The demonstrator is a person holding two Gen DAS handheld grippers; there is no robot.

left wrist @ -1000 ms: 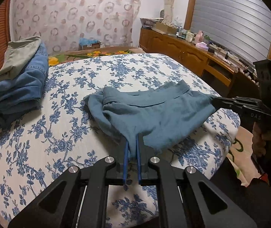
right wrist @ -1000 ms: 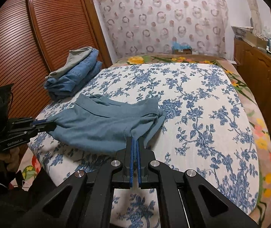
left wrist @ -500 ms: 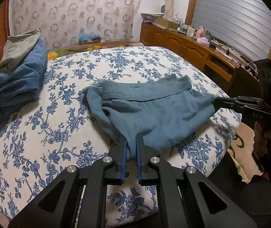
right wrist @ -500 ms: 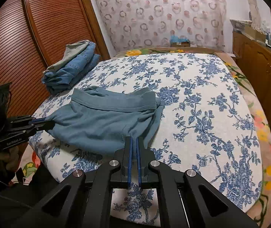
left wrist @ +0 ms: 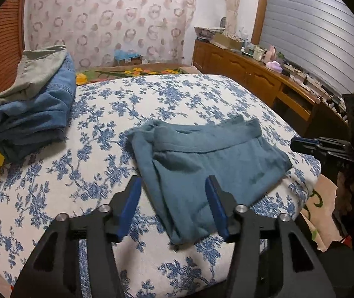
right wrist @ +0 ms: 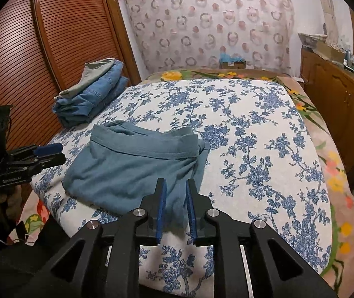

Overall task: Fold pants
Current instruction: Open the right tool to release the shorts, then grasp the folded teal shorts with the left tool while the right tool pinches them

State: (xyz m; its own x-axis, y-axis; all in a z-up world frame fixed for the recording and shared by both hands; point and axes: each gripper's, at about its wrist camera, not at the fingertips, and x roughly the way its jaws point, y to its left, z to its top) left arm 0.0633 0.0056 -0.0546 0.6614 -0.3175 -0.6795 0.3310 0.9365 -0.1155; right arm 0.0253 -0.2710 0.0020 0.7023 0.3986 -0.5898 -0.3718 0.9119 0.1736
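Observation:
The teal pants lie folded on the flowered bed, waistband toward the far side. My left gripper hovers over their near left corner; its jaws are opening, wide apart, and the pads are off the cloth. In the right wrist view the pants lie left of centre. My right gripper is at their near right corner; its jaws are opening by a narrow gap, with a fold of cloth lying loose between the pads. Each gripper shows in the other's view: the right gripper, the left gripper.
A stack of folded jeans with a grey garment on top sits at the bed's far left. A slatted wooden wardrobe door stands to the left. A low wooden cabinet with clutter on top runs along the right. A flowered blanket edges the bed.
Both grippers were shut on the pants' near corners and held them taut. Now both have parted, the left wide and the right slightly, and the pants rest slack on the bed.

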